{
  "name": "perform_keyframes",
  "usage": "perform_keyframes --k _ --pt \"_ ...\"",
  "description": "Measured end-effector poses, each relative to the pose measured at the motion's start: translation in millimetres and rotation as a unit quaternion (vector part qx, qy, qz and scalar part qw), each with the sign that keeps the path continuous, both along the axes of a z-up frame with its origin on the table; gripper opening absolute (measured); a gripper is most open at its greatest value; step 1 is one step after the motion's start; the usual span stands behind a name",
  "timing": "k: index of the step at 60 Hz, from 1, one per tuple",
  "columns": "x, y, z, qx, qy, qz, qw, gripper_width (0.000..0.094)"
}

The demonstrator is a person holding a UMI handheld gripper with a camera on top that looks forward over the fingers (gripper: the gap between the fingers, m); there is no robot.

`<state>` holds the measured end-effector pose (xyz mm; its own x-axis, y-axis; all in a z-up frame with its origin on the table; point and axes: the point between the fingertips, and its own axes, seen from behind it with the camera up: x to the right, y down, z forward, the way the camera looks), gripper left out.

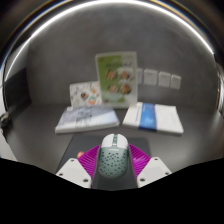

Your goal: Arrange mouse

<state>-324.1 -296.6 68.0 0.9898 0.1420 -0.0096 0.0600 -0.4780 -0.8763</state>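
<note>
The hand-held two-finger gripper (111,168) points forward over a dark grey tabletop (40,145), its white finger ends spread apart at either side and its magenta pads (88,158) angled inward. Between those pads sits a small white computer mouse with a perforated, speckled shell (110,156), its nose pointing away from the gripper. The pads seem to press against both flanks of the mouse, though the contact line is hard to make out, so the grip looks closed on it rather than loose.

Just beyond the mouse, to the left, lies a flat white booklet or stack of paper (86,120) on the table. To the right, at about the same depth, rests a white box with a blue stripe along one side (155,116).

Further back, two printed cards with green borders and pictures of food stand upright against a grey wall: a smaller one (85,95) at the left and a taller one (116,77) beside it. On the wall to their right is a row of pale square wall plates (158,78).
</note>
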Motion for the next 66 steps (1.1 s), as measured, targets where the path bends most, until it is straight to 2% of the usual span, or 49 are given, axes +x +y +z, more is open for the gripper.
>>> perform_keyframes --k 3,9,12,19,33,35,36,39,42,52,56,66 --pt "-21 -12 -32 -0.027 -0.015 0.002 1.0 0.0452" --pt "-37 -19 -64 -0.036 -0.041 0.005 0.998 0.0455" --pt "-33 -21 -77 -0.046 -0.049 -0.006 0.998 0.0455" --pt "-26 -23 -81 -0.04 -0.031 -0.028 0.998 0.0463" --pt "-25 -20 -81 -0.025 0.015 -0.031 0.999 0.0559" --pt "-26 -23 -80 -0.024 0.016 -0.027 0.999 0.0598" --pt "-27 -24 -80 -0.026 0.015 -0.023 0.999 0.0672" --pt "-27 -30 -80 -0.038 0.006 -0.014 0.999 0.0798" --pt "-23 -33 -74 -0.038 -0.007 -0.008 0.999 0.086" --pt "-21 -70 -30 -0.002 -0.007 0.03 1.0 0.084" --pt "-21 -100 -22 -0.002 0.002 0.053 0.999 0.0839" --pt "-13 -181 -20 -0.01 -0.002 0.081 0.997 0.0843"
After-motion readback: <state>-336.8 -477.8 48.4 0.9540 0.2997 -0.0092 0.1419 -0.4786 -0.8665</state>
